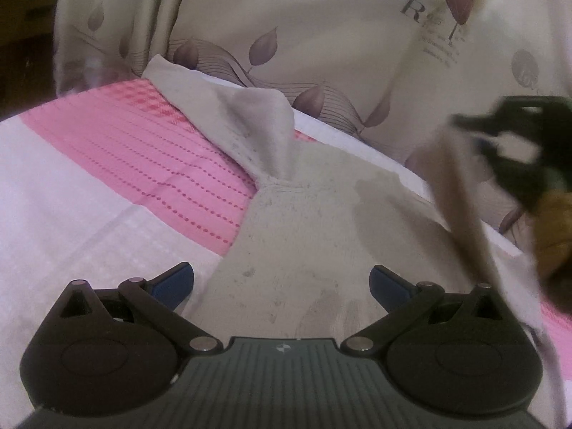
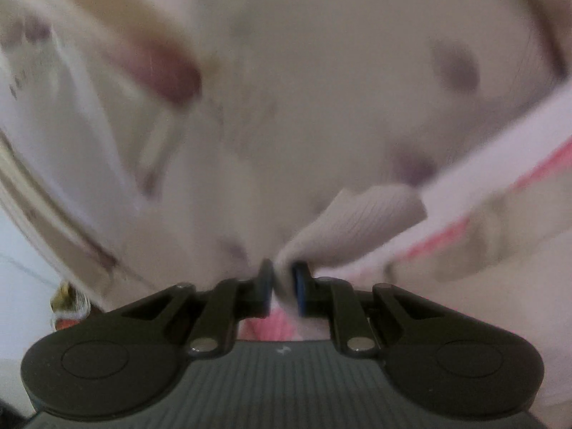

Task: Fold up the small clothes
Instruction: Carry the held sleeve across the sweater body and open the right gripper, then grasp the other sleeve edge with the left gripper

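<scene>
A small grey garment lies on a pink and white bedspread, one part stretching to the far left. My left gripper is open just above the garment's near part, its blue pads on either side. My right gripper, blurred at the right in the left wrist view, lifts a strip of the garment off the bed. In the right wrist view the right gripper is shut on a ribbed edge of the grey cloth. That view is blurred by motion.
A cream curtain with purple leaf prints hangs behind the bed's far edge. A dark gap shows at the far left. A yellow-brown object sits by the right gripper.
</scene>
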### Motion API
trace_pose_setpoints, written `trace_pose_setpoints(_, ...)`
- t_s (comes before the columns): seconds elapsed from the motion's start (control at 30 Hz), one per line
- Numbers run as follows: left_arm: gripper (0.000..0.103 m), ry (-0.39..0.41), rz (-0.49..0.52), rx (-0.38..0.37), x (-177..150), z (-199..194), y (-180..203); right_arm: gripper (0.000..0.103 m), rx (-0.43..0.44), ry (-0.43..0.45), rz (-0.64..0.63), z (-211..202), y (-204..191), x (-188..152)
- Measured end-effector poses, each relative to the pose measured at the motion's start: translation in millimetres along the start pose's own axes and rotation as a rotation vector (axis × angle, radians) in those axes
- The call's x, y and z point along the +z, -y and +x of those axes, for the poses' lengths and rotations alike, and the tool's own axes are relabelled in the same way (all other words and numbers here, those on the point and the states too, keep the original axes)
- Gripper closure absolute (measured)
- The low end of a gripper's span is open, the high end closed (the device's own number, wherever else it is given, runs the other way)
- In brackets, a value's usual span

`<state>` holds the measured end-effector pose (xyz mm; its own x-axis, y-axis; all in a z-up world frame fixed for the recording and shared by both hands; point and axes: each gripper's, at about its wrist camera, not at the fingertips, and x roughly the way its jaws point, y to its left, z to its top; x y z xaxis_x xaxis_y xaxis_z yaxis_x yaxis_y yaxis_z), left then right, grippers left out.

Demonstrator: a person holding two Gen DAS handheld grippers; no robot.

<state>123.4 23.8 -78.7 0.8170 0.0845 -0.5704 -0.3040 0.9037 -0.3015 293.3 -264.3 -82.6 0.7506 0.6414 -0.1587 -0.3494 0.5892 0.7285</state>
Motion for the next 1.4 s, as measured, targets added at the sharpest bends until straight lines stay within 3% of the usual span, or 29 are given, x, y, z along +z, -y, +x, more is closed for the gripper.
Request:
trace_pose_setpoints(0.23,0.0,0.001,0.003,-0.025,-0.8,-0.5,-2.6,0.09,-0.035,-0.122,-0.047,46.1,0.1,-61.7)
trace_pose_setpoints(0.5,0.0,0.005,-0.007,-0.029,-0.5,-1.1,-3.3,0.087,-0.009,-0.252,-0.113,80.5,-12.0,-78.9)
trace_pose_setpoints(0.63,0.0,0.008,-0.005,-0.048,0.7,-2.6,-6.8,0.086,-0.013,-0.198,-0.139,44.2,-6.7,-62.2)
trace_pose_setpoints(0.77,0.001,0.024,0.029,-0.102,5.9,-8.7,-17.2,0.085,-0.186,-0.186,-0.239,-4.7,8.1,-56.8)
trace_pose_setpoints(0.87,0.0,0.111,0.068,-0.086,17.5,-22.5,-30.7,0.085,-0.28,-0.176,-0.29,-43.7,28.1,-52.9)
trace_pose_setpoints(0.93,0.0,0.178,0.128,-0.064,35.2,-29.4,-40.7,0.085,-0.355,-0.147,-0.346,-65.6,36.2,-50.0)
trace_pose_setpoints(1.03,0.0,0.157,0.171,-0.076,77.1,-19.5,-59.5,0.085,-0.395,-0.126,-0.358,-86.7,52.6,-48.2)
trace_pose_setpoints(1.1,0.001,0.148,0.167,-0.043,106.3,-3.1,-75.0,0.086,-0.372,-0.109,-0.324,-94.1,64.7,-51.4)
trace_pose_setpoints(1.2,0.004,0.094,0.085,0.004,153.8,30.7,-107.5,0.086,-0.349,-0.071,-0.312,-98.7,68.1,-57.8)
trace_pose_setpoints(1.3,0.016,0.001,-0.069,0.004,192.7,66.0,-145.6,0.084,-0.345,-0.06,-0.322,-99.1,67.4,-60.5)
trace_pose_setpoints(1.4,0.037,-0.125,-0.199,-0.024,216.5,109.0,-174.3,0.083,-0.331,-0.059,-0.307,-100.3,70.2,-59.4)
